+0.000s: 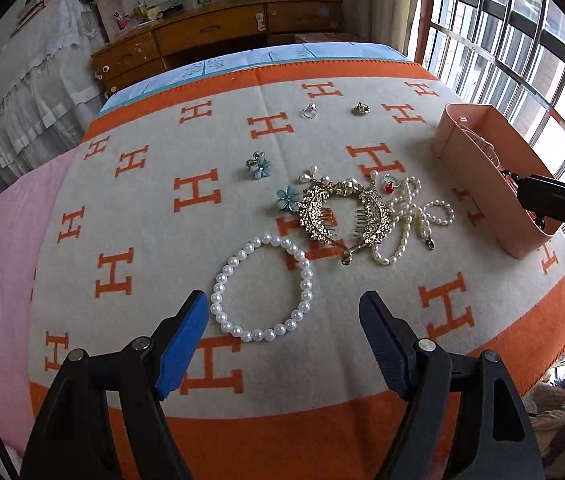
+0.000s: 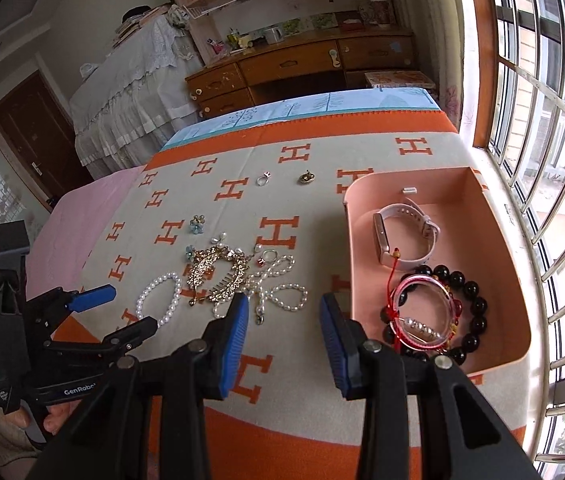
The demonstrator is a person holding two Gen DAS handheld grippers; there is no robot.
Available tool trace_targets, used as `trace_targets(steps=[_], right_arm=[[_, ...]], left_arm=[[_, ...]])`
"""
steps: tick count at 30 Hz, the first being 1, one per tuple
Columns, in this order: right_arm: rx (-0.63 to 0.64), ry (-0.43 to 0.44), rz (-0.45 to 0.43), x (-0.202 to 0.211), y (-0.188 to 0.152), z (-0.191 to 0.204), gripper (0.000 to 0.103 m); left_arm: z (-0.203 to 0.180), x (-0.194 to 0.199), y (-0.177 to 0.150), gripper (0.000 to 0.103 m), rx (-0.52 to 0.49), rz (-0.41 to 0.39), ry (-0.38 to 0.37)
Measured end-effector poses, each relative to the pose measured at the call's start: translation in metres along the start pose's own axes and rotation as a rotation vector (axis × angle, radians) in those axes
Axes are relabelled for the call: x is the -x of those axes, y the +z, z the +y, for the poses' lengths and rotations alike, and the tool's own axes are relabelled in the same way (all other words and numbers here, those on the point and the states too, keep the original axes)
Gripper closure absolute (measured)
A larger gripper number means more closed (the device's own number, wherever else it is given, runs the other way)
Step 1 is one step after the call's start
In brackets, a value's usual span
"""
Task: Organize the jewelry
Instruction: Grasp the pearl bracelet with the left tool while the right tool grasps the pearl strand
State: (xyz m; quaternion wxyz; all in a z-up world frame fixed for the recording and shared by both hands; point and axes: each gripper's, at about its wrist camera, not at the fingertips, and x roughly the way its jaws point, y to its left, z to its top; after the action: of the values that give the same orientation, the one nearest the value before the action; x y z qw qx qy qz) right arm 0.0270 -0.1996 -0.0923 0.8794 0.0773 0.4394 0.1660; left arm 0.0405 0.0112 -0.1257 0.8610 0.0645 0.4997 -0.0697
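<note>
Jewelry: scattered on the orange-and-cream blanket (image 1: 142, 240) covering the bed, partly already in the pink tray (image 2: 494, 216) at the blanket's window-side edge.
Pearl bracelet (image 1: 262, 288): flat ring on the blanket, just ahead of the left gripper (image 1: 282, 312), between the lines of its two blue pads, not touched.
Left gripper: jaws spread wide, empty, above the blanket's near part.
Gold hair comb (image 1: 340, 210): middle of the blanket, beyond the pearl bracelet, touching the pearl necklace (image 1: 414, 216) looped beside it on the tray side.
Blue flower clips (image 1: 258, 166): two, left of the comb, one nearer the far edge.
Red-stone ring (image 1: 389, 184): just behind the comb and necklace.
Silver ring (image 1: 309, 111) and small gold piece (image 1: 361, 109): near the blanket's far edge, apart from each other.
Right gripper (image 2: 284, 320): jaws apart, holding nothing, hanging over the blanket just beside the tray's near-left corner.
Tray contents: white watch (image 2: 402, 236), black bead bracelet (image 2: 470, 300), red-and-pink bangles (image 2: 422, 312) lying partly on the beads.
</note>
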Motion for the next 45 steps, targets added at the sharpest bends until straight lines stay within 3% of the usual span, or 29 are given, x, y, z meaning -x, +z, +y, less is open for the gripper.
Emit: trace_targets(steps=[5,9,13,19,22,24,27,34,42,45], right_arm=[[0.010,0.000,0.028,-0.011,0.001,0.005,0.066],[0.016,0.008,0.060,-0.022,0.003,0.008,0.066],[0.052,0.018,0.104,-0.034,0.007,0.014,0.066],[0.123,0.009,0.165,-0.057,0.017,0.022,0.066],[0.168,0.010,0.201,-0.069,0.020,0.029,0.066],[0.217,-0.001,0.221,-0.077,0.021,0.036,0.066],[0.285,-0.010,0.256,-0.089,0.021,0.042,0.066],[0.401,-0.033,0.320,-0.106,0.023,0.042,0.066],[0.643,-0.031,0.351,-0.109,0.015,0.057,0.066],[0.683,-0.040,0.358,-0.112,0.018,0.057,0.074]], left_arm=[[0.000,-0.013,0.001,0.033,-0.021,0.019,-0.017],[-0.005,-0.025,0.004,0.047,-0.042,0.051,-0.029],[-0.006,-0.035,0.009,0.048,-0.043,0.091,-0.027],[-0.001,-0.044,0.015,0.057,-0.030,0.129,-0.075],[0.001,-0.044,0.017,0.067,-0.036,0.131,-0.082],[0.002,-0.045,0.019,0.079,-0.037,0.130,-0.083],[0.007,-0.047,0.022,0.087,-0.026,0.134,-0.090],[0.017,-0.049,0.023,0.094,-0.008,0.129,-0.112],[0.024,-0.050,0.023,0.096,0.017,0.127,-0.145],[0.025,-0.049,0.022,0.096,0.023,0.128,-0.149]])
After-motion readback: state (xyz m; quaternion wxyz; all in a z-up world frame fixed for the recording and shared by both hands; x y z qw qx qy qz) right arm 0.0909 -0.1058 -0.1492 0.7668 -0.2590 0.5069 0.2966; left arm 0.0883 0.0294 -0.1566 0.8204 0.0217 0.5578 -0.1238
